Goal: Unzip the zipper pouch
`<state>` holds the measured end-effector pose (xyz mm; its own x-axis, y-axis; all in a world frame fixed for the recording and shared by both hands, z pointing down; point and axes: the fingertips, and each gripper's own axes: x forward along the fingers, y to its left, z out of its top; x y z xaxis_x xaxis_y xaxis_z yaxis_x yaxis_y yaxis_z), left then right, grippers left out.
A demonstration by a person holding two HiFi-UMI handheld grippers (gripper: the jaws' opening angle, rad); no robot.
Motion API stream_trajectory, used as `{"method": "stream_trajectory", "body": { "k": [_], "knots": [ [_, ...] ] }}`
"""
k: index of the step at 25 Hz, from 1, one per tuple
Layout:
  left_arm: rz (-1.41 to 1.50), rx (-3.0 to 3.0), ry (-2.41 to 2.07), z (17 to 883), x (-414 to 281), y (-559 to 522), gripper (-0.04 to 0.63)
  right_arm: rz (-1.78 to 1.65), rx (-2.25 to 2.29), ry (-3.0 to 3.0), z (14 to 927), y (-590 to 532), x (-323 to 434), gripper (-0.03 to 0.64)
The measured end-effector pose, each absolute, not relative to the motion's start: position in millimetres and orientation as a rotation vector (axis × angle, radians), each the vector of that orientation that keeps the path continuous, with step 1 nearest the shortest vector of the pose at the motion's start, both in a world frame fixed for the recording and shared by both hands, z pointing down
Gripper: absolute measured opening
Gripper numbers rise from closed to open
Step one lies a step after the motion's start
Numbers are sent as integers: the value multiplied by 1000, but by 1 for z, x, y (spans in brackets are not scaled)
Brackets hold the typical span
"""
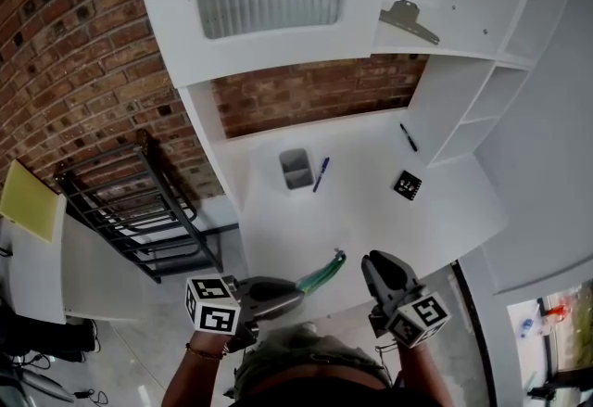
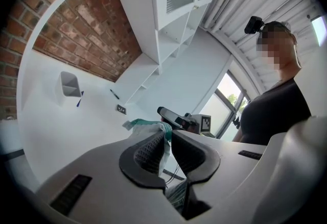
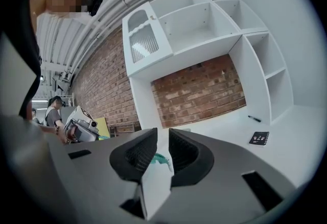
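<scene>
- White bench (image 1: 371, 210), back edge vs brick wall (image 1: 306, 95), shelving (image 1: 463, 108) at its rt end.
- Grey open-top holder (image 1: 296, 169) upright nr the back; blue pen (image 1: 321, 174) flat just beside it.
- Black pen (image 1: 408, 137) flat by the shelving.
- Black square card (image 1: 407, 184) nr black pen, not touching.

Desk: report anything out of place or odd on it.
The blue pen lies loose on the desk beside the grey pen holder, not in it; a black pen lies apart near the shelves. Nothing looks spilled or broken.
</scene>
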<state>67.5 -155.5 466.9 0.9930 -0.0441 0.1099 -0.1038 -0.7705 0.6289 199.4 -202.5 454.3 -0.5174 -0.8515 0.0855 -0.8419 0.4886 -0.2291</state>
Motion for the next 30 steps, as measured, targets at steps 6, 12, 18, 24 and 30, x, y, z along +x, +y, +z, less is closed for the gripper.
{"method": "stream_trajectory", "body": {
  "k": [6,12,18,24,30],
  "knots": [
    [115,2515,-182,467,75,-200,43,-402,-1584,2638,459,-208,210,60],
    [203,2642,-226,454,89,-259,43,-406,-1634,2613,462,-209,222,58],
    [234,2717,-236,437,107,-319,43,-400,-1674,2575,458,-209,233,58],
    [266,2756,-270,446,133,-373,43,-404,-1730,2543,460,-204,242,58],
    [288,2737,-279,479,154,-406,43,-418,-1788,2506,463,-194,257,58]
  ]
}}
